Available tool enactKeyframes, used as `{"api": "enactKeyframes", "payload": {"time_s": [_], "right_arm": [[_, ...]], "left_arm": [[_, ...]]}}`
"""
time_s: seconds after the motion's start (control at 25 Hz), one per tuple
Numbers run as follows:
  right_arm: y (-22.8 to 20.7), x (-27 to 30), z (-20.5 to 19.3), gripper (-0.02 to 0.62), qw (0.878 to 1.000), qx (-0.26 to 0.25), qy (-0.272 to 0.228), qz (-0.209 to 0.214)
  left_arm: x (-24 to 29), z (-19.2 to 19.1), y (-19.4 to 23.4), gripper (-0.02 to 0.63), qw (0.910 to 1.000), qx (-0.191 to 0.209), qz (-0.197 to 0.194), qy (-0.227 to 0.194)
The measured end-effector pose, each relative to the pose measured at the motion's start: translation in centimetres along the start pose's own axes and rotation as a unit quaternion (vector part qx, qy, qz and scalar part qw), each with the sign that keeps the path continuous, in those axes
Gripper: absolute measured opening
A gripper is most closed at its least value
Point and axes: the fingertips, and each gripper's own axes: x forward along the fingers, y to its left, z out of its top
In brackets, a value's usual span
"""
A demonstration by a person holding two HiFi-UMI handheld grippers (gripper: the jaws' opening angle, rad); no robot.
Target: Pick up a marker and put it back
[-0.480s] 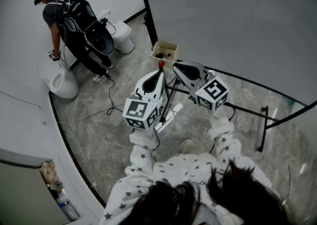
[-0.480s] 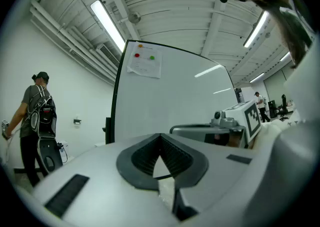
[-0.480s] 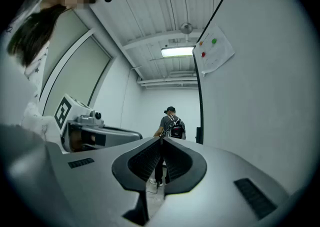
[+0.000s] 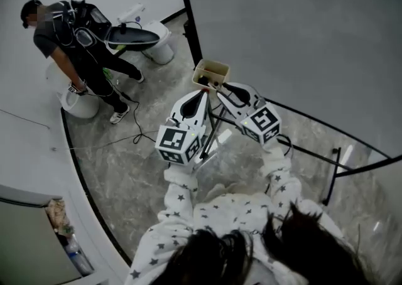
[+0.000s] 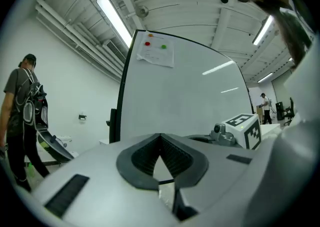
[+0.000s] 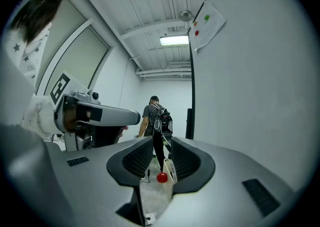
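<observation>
A marker [image 6: 169, 170] with a white body and a red cap shows in the gap of my right gripper [image 6: 161, 141]. It lies close along the right pad, and the left pad stands apart from it. In the head view that gripper [image 4: 221, 87] reaches toward a small beige box [image 4: 210, 73] at the whiteboard's [image 4: 282, 26] left end; the marker is hidden there. My left gripper [image 4: 202, 92] points at the same box from beside it. Its jaws [image 5: 160, 143] leave only a thin slit with nothing in it.
A person in dark clothes [image 4: 75, 32] bends over a white bucket [image 4: 78, 105] at the far left, with a second white bin [image 4: 157, 48] near. A cable [image 4: 135, 133] runs over the grey floor. The board's black stand legs [image 4: 326, 145] spread to the right.
My right gripper has moved left, closer to the box. The red cap seen at the left gripper's tip no longer shows in the head view. The person behind has shifted left.
</observation>
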Motion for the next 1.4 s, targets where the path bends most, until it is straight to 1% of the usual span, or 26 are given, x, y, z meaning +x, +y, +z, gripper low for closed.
{"api": "enactKeyframes", "payload": {"time_s": [0.08,0.16,0.2,0.24,0.44,0.6,0.8,0.84,0.88,1.0,1.16,1.28,1.4], "right_arm": [[-0.3,0.7,-0.8,0.098,1.000,0.000,0.005,-0.001],[-0.8,1.5,-1.5,0.104,1.000,-0.013,0.009,-0.004],[-0.9,2.0,-2.0,0.140,1.000,-0.016,0.010,-0.006],[-1.1,2.3,-2.6,0.156,1.000,-0.016,0.010,-0.008],[-2.2,4.3,-5.6,0.158,0.999,-0.024,0.026,-0.017],[-2.6,4.9,-6.8,0.158,0.999,-0.024,0.017,-0.026],[-2.9,5.4,-6.8,0.156,0.999,-0.030,0.007,-0.022],[-3.0,5.4,-6.9,0.133,0.999,-0.034,0.007,-0.023],[-3.1,5.4,-6.9,0.081,0.999,-0.039,0.008,-0.024],[-3.2,5.5,-6.9,0.079,0.999,-0.042,0.011,-0.023],[-3.1,5.4,-6.1,0.077,0.999,-0.031,0.005,-0.017],[-2.9,5.3,-4.9,0.077,1.000,-0.027,-0.001,-0.012],[-3.0,4.8,-2.7,0.077,1.000,-0.017,-0.015,-0.010]], "left_arm": [[0.6,-0.5,0.5,0.002,1.0000,-0.001,0.001,0.004],[1.1,-0.9,1.0,0.002,1.0000,0.003,0.000,0.006],[1.4,-1.2,1.3,0.002,1.0000,0.004,0.000,0.008],[1.6,-1.6,1.5,0.002,0.9999,0.005,0.001,0.010],[2.4,-3.7,3.1,0.002,0.9999,0.008,0.006,0.013],[2.7,-4.9,3.8,0.002,0.9998,0.008,0.011,0.012],[3.2,-5.9,4.6,0.002,0.9997,0.012,0.017,0.015],[3.3,-6.1,4.7,0.002,0.9996,0.011,0.018,0.016],[3.5,-6.2,4.7,0.002,0.9996,0.011,0.018,0.017],[3.7,-6.3,4.7,0.002,0.9996,0.011,0.016,0.019],[3.9,-5.9,4.5,0.002,0.9996,0.012,0.012,0.021],[3.9,-5.5,4.3,0.002,0.9996,0.015,0.012,0.021],[3.9,-4.8,4.1,0.002,0.9995,0.015,0.011,0.024]]}}
